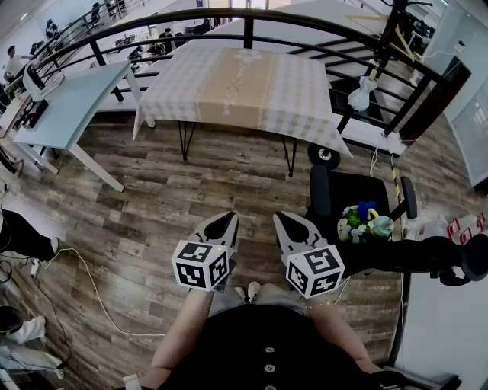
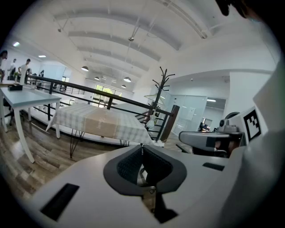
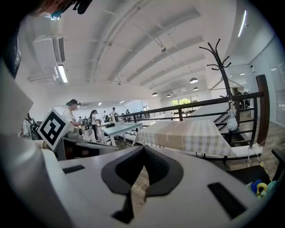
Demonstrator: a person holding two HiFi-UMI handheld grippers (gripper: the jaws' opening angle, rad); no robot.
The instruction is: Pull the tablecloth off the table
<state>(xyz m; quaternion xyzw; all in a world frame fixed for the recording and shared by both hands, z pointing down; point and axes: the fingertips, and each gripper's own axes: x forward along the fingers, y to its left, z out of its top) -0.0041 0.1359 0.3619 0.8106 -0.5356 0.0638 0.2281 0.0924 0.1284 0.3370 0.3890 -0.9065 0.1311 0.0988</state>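
Tablecloth (image 1: 244,91) draped over the table (image 1: 185,142), well ahead, untouched. Carries left gripper (image 1: 226,219) and right gripper (image 1: 284,220) clenched, empty, likely awaiting approach.

"What did the tablecloth (image 1: 244,87) hide?"

"The whole top of the surface beneath it. Only thin black legs (image 1: 185,141) showed under the hem. At twelve o'clock the railing (image 1: 252,19) crossed its far edge."

"And the bright things on the chair (image 1: 343,190) at four o'clock?"

"Toys (image 1: 364,221), perhaps; they were too small to tell apart."

"Was anyone cut off?"

"A person's leg (image 1: 23,236) at nine o'clock was clipped by the edge. The hands behind the left tongs (image 1: 229,218) and right tongs (image 1: 280,218) stayed out of sight beneath the marker cubes (image 1: 202,265)."
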